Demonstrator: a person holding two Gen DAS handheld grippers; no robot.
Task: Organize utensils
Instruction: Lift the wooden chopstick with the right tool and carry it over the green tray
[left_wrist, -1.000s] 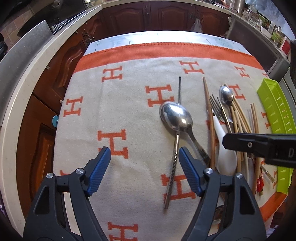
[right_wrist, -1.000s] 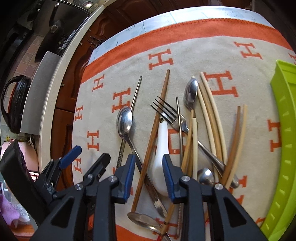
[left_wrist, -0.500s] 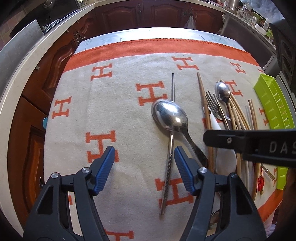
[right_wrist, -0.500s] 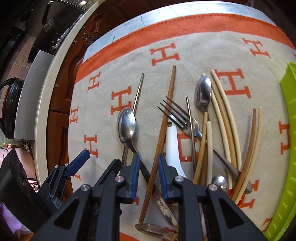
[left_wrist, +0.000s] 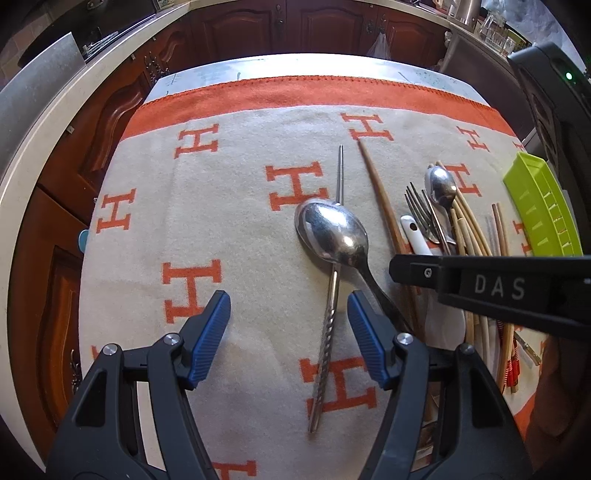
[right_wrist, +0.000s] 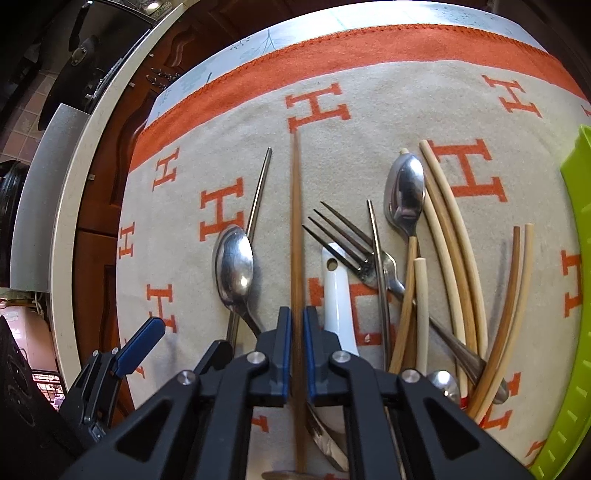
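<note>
R gripper (right_wrist: 295, 328) jaws have just been closing and are now pinching the brown chopstick (right_wrist: 295, 221), lying on the cloth (right_wrist: 332, 147) btwn spoon (right_wrist: 234, 266) & fork (right_wrist: 343, 240). L gripper (left_wrist: 288, 332) is sitting spread, empty, over the metal chopstick (left_wrist: 328, 325). Probably lifting next, toward the tray (right_wrist: 576, 258).

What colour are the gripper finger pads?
Blue, ribbed pads on black fingers; clearest in the left wrist view.

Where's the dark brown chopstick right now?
In the right wrist view the dark brown chopstick lies between the large spoon on its left and the fork on its right, clamped between the right tool's pads.
</note>
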